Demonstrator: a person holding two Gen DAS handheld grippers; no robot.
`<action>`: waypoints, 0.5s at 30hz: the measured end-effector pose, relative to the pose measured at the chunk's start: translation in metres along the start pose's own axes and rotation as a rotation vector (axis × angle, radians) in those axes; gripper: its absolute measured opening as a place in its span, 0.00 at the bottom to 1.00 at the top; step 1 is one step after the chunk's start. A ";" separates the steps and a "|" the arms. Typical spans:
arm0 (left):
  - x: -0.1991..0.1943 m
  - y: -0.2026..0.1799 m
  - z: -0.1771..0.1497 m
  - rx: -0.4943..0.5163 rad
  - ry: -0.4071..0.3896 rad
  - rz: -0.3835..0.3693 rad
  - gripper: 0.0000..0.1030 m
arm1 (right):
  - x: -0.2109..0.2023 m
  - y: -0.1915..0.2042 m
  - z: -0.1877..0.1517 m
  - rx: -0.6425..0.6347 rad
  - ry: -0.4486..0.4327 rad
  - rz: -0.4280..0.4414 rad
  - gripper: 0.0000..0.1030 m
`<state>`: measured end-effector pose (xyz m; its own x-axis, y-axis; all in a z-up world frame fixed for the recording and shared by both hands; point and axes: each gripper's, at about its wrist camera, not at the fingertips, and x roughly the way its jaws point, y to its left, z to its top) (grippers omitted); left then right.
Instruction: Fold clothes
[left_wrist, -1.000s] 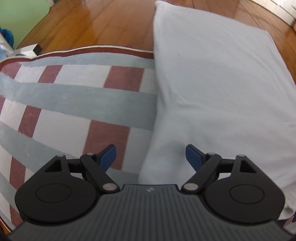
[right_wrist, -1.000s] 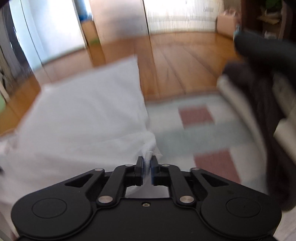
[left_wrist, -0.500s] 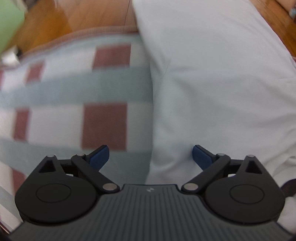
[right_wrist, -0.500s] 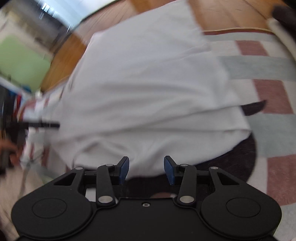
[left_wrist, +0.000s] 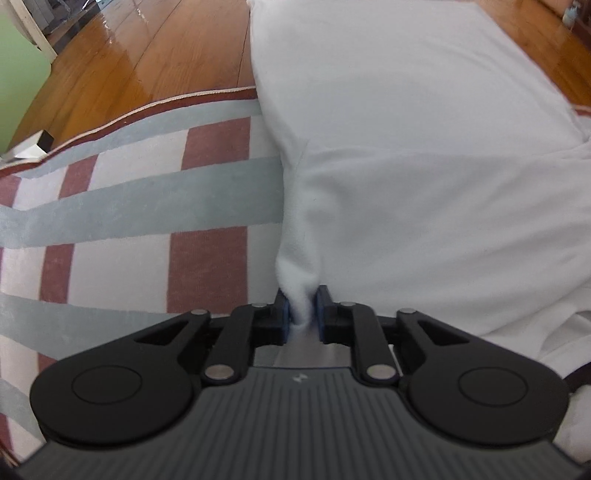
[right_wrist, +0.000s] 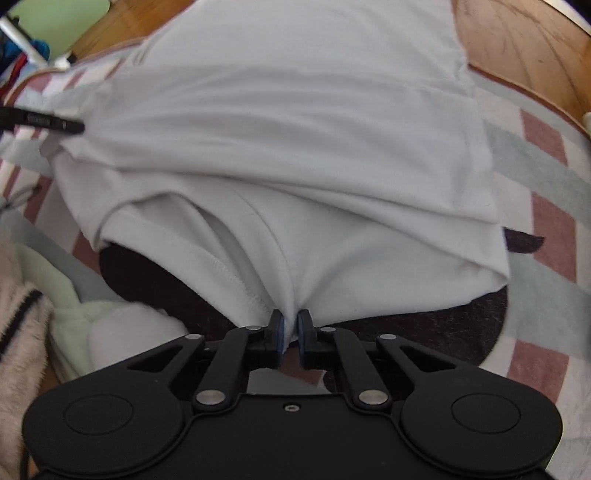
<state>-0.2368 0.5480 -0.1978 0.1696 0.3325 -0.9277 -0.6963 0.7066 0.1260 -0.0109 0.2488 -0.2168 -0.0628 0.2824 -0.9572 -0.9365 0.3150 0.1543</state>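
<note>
- Your left gripper (left_wrist: 302, 314) is closed down narrow, with a bunched corner of the white garment (left_wrist: 424, 155) pinched between its blue pads (left_wrist: 283, 317).
- It's held low and points forward along the garment's left edge, just over the striped rug (left_wrist: 129, 206).
- Your right gripper (right_wrist: 290, 332) is also clamped nearly closed on white fabric, gripping near a stitched hem (right_wrist: 221, 266) of the same white garment (right_wrist: 295, 147).
- It's low too and aims across the garment; the left gripper's dark tip (right_wrist: 48, 122) shows at the far left edge of the cloth.
- The garment lies spread on the rug (right_wrist: 546, 206), its far end reaching onto the wooden floor (left_wrist: 147, 62).
- A dark garment (right_wrist: 424, 332) sits under the white one's near edge, sticking out just in front of your right gripper.
- A pale fluffy cloth pile (right_wrist: 74, 321) is at the near left in the right wrist view.
</note>
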 end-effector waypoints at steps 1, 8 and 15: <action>0.000 -0.002 0.000 0.009 0.004 0.017 0.27 | 0.000 0.002 0.000 -0.014 -0.005 -0.009 0.08; -0.008 0.014 0.001 -0.076 -0.029 0.020 0.49 | -0.033 0.001 0.006 -0.032 -0.080 0.050 0.20; -0.018 0.033 0.002 -0.255 -0.095 -0.255 0.55 | -0.059 0.020 0.026 -0.067 -0.262 0.128 0.36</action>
<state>-0.2615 0.5659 -0.1761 0.4153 0.2306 -0.8800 -0.7727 0.5999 -0.2074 -0.0163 0.2620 -0.1505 -0.0989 0.5429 -0.8339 -0.9480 0.2033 0.2448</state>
